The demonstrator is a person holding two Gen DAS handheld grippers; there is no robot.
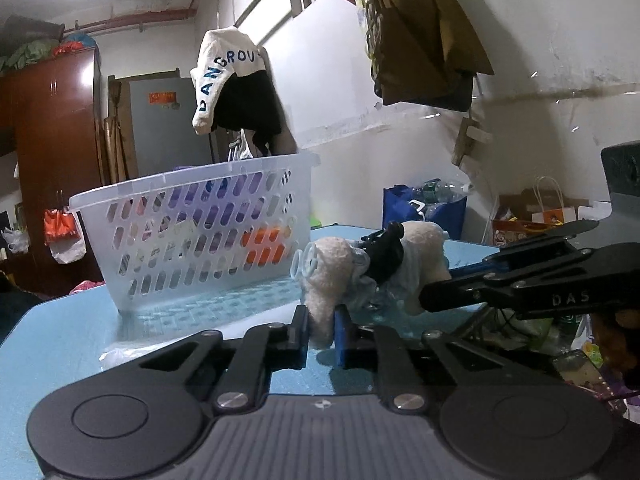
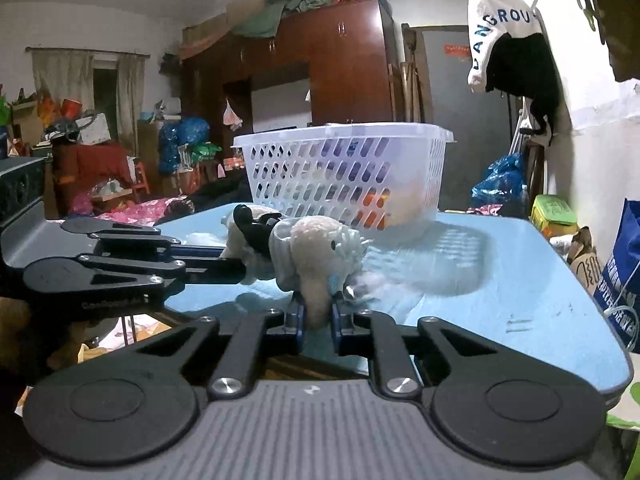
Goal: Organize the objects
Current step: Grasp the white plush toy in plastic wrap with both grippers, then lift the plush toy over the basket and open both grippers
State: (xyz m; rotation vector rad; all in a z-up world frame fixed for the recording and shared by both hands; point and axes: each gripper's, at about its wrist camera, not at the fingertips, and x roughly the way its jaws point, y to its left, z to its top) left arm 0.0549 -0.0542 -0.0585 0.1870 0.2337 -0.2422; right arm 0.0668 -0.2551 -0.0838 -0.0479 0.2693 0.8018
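Observation:
A cream plush animal point(image 1: 340, 272) with black parts is held just above the blue table point(image 1: 60, 344) between both grippers. My left gripper point(image 1: 322, 330) is shut on one of its legs. My right gripper point(image 2: 316, 320) is shut on another leg of the plush animal point(image 2: 316, 256). In the left wrist view the right gripper's fingers point(image 1: 452, 292) reach in from the right. In the right wrist view the left gripper's fingers point(image 2: 208, 270) reach in from the left. A translucent white perforated basket point(image 1: 192, 220) stands behind the toy, holding orange and purple items; it also shows in the right wrist view point(image 2: 344, 172).
The blue table's right edge point(image 2: 600, 320) is near a blue bag point(image 2: 624, 280). A white and black garment point(image 1: 232, 84) hangs above the basket. A wardrobe point(image 2: 340, 64) and clutter fill the room behind. Bags point(image 1: 424, 208) sit by the wall.

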